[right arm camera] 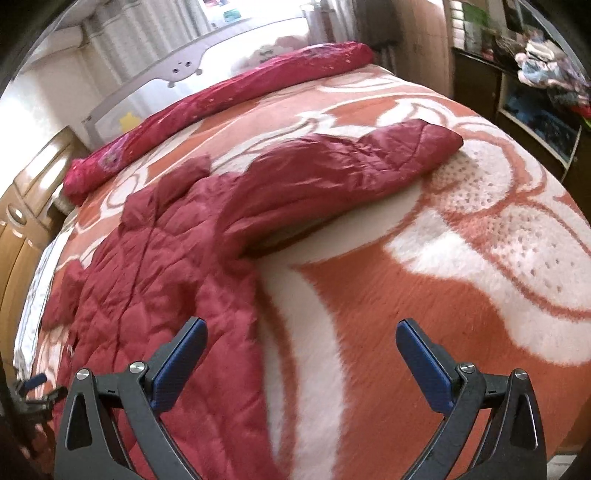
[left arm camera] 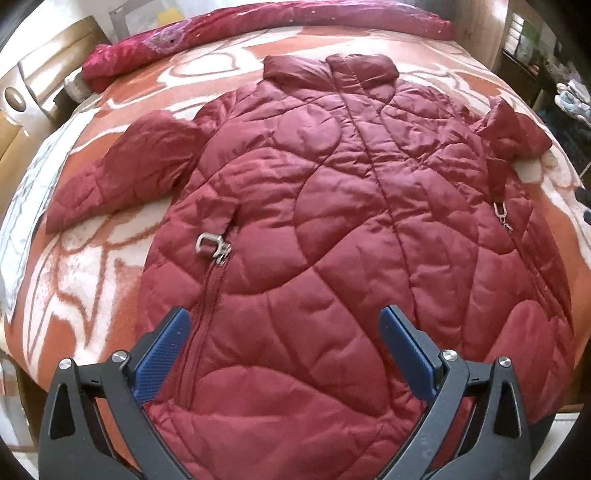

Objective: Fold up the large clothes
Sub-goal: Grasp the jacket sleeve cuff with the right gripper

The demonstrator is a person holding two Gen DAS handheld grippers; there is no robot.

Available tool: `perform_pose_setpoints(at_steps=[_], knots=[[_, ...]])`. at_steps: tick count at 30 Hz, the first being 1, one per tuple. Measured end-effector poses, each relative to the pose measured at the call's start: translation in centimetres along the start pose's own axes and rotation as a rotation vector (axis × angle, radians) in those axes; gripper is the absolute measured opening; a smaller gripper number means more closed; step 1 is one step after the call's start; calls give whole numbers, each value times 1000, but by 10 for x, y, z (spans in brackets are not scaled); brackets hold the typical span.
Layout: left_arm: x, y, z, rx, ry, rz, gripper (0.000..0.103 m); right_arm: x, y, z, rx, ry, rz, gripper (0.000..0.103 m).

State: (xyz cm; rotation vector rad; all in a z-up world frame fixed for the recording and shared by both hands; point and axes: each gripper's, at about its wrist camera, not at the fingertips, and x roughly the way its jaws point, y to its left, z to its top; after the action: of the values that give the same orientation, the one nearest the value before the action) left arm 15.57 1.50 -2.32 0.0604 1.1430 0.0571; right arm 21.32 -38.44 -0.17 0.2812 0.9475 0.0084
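The dark red quilted puffer jacket (left arm camera: 332, 229) is lying spread flat, front side up, on the orange-and-white patterned fleece blanket (right arm camera: 424, 295) that is covering the bed, collar toward the far end and hem toward the cameras. Both sleeves are stretching outward: the jacket's sleeve on the right side (right arm camera: 351, 166) is angling away across the blanket, and the other sleeve (left arm camera: 122, 173) is doing likewise. No fold is showing anywhere, so the task appears to be only beginning; sleeves and body all remain to be folded. The left gripper (left arm camera: 284, 354) is hovering over the hem with its jaws spread wide, grasping nothing. The right gripper (right arm camera: 301, 363) is hanging by the jacket's side edge, equally released. A rolled crimson shiny quilt (left arm camera: 258, 26) is lying along the far edge.
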Motion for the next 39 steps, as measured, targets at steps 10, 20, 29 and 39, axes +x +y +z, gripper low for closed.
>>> perform_pose_setpoints(at_steps=[10,20,29,39], knots=[[14,-11,23,3,29,-49,103,52,-69,64,175,-39,-4,101],[24,-25,48,18,28,-62,103,118,-138,127,335,-87,-51,92],[37,-11,56,-101,-1,-48,103,159,-156,148,398,-110,-66,72],[42,-21,53,-2,13,-14,103,133,-126,156,319,-158,9,9]])
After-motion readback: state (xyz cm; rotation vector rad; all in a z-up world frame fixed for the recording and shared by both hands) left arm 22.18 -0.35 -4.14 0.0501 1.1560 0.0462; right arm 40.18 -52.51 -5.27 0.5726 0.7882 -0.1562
